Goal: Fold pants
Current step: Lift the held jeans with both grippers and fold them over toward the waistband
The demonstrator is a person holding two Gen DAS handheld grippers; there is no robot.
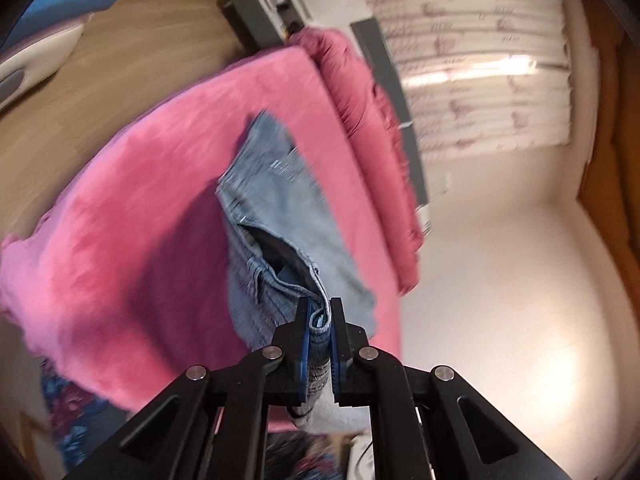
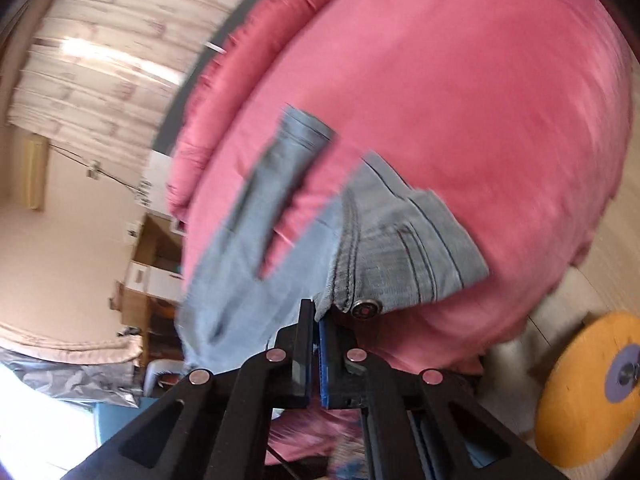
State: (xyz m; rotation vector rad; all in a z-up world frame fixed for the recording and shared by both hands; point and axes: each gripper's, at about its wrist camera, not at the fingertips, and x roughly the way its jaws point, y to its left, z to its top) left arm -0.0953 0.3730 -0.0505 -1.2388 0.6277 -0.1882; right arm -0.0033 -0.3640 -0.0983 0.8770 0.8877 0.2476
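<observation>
Light blue jeans (image 1: 276, 208) lie on a pink bed cover (image 1: 132, 200), partly lifted. My left gripper (image 1: 320, 316) is shut on a bunched edge of the jeans' waistband, and denim hangs below its jaws. In the right wrist view the jeans (image 2: 384, 248) spread over the pink cover (image 2: 460, 100), one leg (image 2: 276, 176) stretching away to the upper left. My right gripper (image 2: 316, 312) is shut on the waistband edge just left of the metal button (image 2: 365, 310). Both views are blurred.
A darker pink quilt (image 1: 360, 92) is rolled along the bed's far side by a grey headboard (image 1: 380, 56). Wooden floor (image 1: 100, 72) lies left of the bed. A yellow round disc (image 2: 592, 392) sits at the lower right, cardboard boxes (image 2: 152, 268) at the left.
</observation>
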